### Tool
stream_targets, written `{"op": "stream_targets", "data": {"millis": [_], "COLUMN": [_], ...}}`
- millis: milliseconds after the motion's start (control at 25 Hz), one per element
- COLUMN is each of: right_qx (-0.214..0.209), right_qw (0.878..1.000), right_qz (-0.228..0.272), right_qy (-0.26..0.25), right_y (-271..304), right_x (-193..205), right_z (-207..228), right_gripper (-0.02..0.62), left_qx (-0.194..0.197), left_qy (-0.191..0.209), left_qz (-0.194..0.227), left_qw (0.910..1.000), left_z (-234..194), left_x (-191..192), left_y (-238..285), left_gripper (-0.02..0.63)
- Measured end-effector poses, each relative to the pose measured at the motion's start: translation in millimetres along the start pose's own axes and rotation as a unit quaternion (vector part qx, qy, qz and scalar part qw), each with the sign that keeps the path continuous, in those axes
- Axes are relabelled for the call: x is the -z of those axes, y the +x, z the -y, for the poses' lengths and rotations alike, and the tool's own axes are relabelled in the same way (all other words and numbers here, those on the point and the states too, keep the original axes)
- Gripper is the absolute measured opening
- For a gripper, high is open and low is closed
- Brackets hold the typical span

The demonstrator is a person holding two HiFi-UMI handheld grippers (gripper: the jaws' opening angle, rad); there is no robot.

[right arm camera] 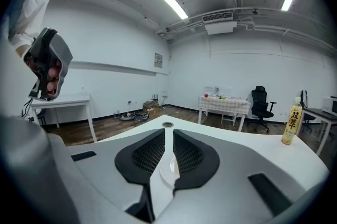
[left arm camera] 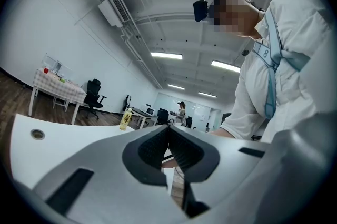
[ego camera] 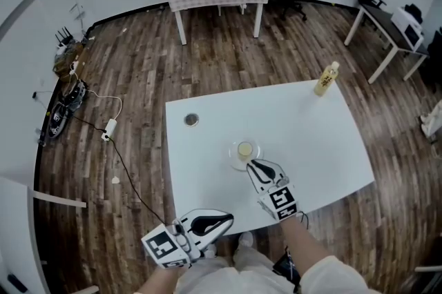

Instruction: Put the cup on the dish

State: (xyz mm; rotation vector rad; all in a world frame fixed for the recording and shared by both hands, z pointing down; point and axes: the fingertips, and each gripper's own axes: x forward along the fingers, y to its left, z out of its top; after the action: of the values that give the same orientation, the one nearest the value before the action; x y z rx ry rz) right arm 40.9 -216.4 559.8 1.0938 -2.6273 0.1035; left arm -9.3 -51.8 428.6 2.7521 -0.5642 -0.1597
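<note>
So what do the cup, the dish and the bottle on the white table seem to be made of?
Cup: small, pale yellowish, matt; plastic or ceramic, too small to tell.
Dish: looks like clear glass or clear plastic, since the table shows through its rim.
Bottle: probably thin clear plastic, judging by the yellowish drink visible inside and the printed wrap label.

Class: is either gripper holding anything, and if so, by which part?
Nothing is held. The left gripper is shut on nothing; the right gripper, jaws a slit apart, is empty. The cup sits on the dish.
</note>
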Motion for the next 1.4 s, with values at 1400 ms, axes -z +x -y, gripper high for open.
{"op": "stream_targets", "data": {"millis": [1400], "right_qx": [-0.026], "right_qw": [0.998], "right_qz": [0.063], "right_qy": [-0.001], "right_y": [-99.0], "right_x": [-58.5], "right_z": [-66.8], "right_gripper": [0.032], "left_qx": [0.009], "left_qy": [0.002], "left_qz": [0.015], "left_qw": [0.9998], "left_z": [10.2], "left_x": [1.9], "left_y": [-2.4], "left_gripper": [0.003]}}
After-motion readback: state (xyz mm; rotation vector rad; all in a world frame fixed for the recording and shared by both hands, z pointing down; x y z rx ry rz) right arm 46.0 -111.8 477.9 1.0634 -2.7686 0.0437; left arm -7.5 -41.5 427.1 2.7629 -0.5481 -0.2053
